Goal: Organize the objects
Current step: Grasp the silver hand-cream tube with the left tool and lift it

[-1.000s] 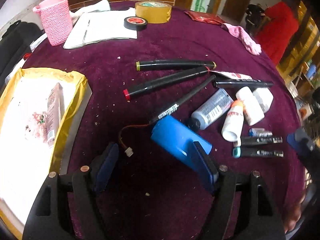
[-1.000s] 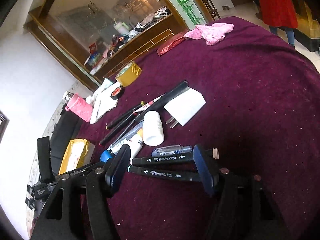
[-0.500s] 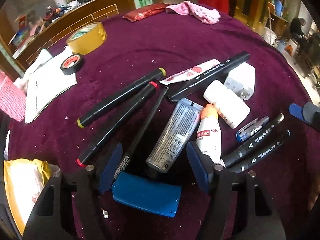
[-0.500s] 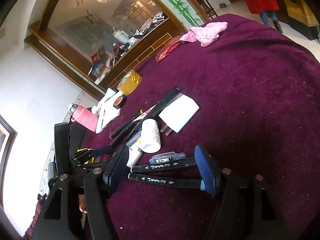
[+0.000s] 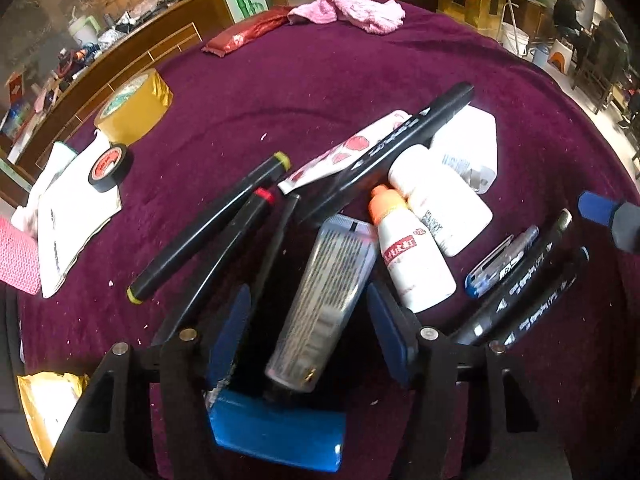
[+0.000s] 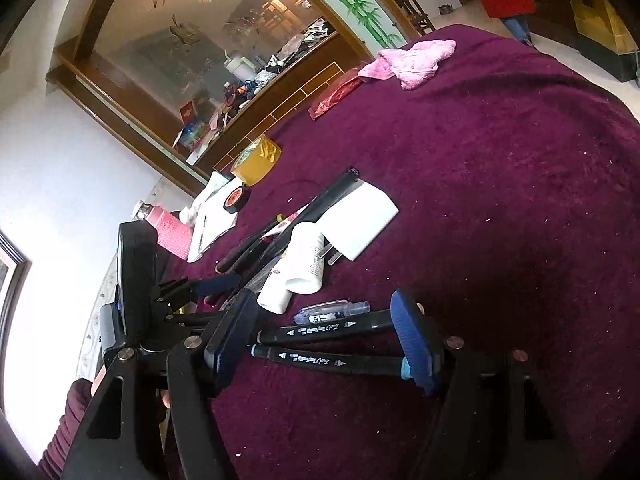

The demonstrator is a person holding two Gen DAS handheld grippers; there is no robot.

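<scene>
- Your left hand-held gripper [image 5: 308, 320] has swung from the blue pack [image 5: 276, 436] to straddle the grey tube [image 5: 324, 300]; its jaws have been closing, not yet pressing.
- Your right hand-held gripper [image 6: 320, 336] is sitting parted around two black markers [image 6: 320, 344] on the tabletop [image 6: 500, 200], not gripping.

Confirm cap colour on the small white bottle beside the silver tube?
Orange cap; clearest in the left wrist view.

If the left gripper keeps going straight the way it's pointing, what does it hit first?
Most likely the silver tube, which lies between the left gripper pads, with the jaws just closing around it. The thin black pen lies close beside it; depth is hard to judge.
</scene>
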